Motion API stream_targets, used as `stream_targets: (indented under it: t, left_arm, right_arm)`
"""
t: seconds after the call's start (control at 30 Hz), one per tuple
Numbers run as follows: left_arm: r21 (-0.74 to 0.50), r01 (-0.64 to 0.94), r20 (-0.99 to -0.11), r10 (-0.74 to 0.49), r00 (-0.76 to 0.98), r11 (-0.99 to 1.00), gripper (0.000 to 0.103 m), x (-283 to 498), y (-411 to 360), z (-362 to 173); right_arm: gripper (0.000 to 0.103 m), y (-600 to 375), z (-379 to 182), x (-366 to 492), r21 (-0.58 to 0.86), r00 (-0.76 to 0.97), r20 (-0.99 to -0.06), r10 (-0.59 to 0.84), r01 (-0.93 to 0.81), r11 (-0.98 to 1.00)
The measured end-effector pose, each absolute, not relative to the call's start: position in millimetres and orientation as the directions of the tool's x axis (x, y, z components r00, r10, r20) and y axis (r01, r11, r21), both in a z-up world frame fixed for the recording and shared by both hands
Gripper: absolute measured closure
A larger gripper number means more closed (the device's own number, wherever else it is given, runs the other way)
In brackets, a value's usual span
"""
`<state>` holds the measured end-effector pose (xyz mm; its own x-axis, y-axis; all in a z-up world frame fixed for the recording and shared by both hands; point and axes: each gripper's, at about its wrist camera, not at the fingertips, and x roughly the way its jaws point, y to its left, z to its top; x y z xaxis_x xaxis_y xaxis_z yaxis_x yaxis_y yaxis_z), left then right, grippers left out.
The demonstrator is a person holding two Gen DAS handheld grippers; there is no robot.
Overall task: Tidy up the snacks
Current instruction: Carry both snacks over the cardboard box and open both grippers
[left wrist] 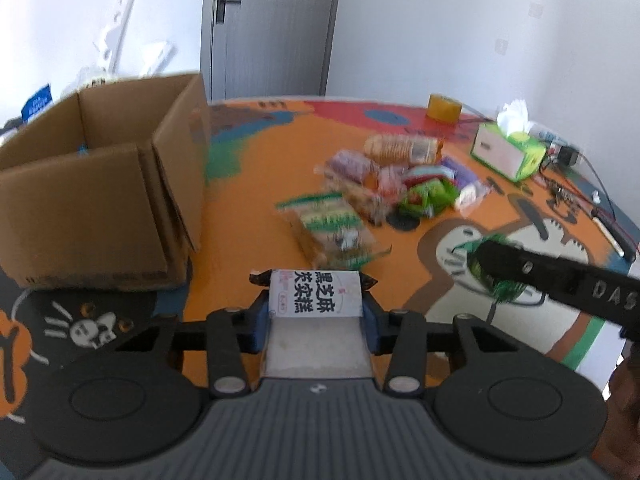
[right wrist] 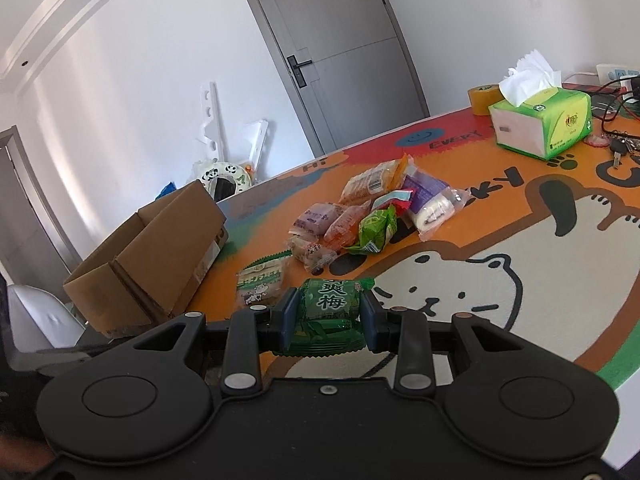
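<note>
My left gripper (left wrist: pixel 315 312) is shut on a white snack packet with black Chinese print (left wrist: pixel 315 294), held above the orange table mat. My right gripper (right wrist: pixel 329 314) is shut on a green plum candy packet (right wrist: pixel 328 312); it also shows in the left wrist view (left wrist: pixel 560 284) at the right. An open cardboard box (left wrist: pixel 100 184) stands at the left, and it also shows in the right wrist view (right wrist: pixel 160 256). A pile of several snack packets (left wrist: pixel 384 176) lies mid-table, and it also shows in the right wrist view (right wrist: pixel 372 208). A green-white packet (right wrist: pixel 260 280) lies nearest.
A green tissue box (right wrist: pixel 544 120) and a roll of tape (right wrist: pixel 482 98) stand at the table's far right, with cables and keys (right wrist: pixel 620 144) beside them. A white chair (right wrist: pixel 40 320) is at the left. A grey door (right wrist: pixel 340 48) is behind.
</note>
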<state>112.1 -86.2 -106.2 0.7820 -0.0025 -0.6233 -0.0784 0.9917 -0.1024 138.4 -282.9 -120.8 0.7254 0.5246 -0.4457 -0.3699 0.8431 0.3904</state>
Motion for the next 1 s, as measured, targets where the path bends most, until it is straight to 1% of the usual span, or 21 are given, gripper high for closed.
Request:
stream_targets:
  t: [0.33,0.7,1.0]
  left_arm:
    - [-0.12,-0.063,-0.541,-0.012,0.841,0.991,0.059,112,-78,-68]
    - [-0.144,-0.079,-0.459,0.004,0.888,0.986,0.059,116,-58,-31]
    - [-0.171,-0.12,-0.416,0.039,0.908,0.978,0.06,120,-30,-12]
  right_arm:
    - [0.069,-273,-103,146,0.386,0.744,-0.406,0.531,-0.388,0.837]
    - [0.069,-249,-76,159,0.377,0.748,-0.346,0.566,-0.441,0.814]
    - [0.069,-222,-60,167,0.365,0.737,-0.301,0.605,-0.497,0.787]
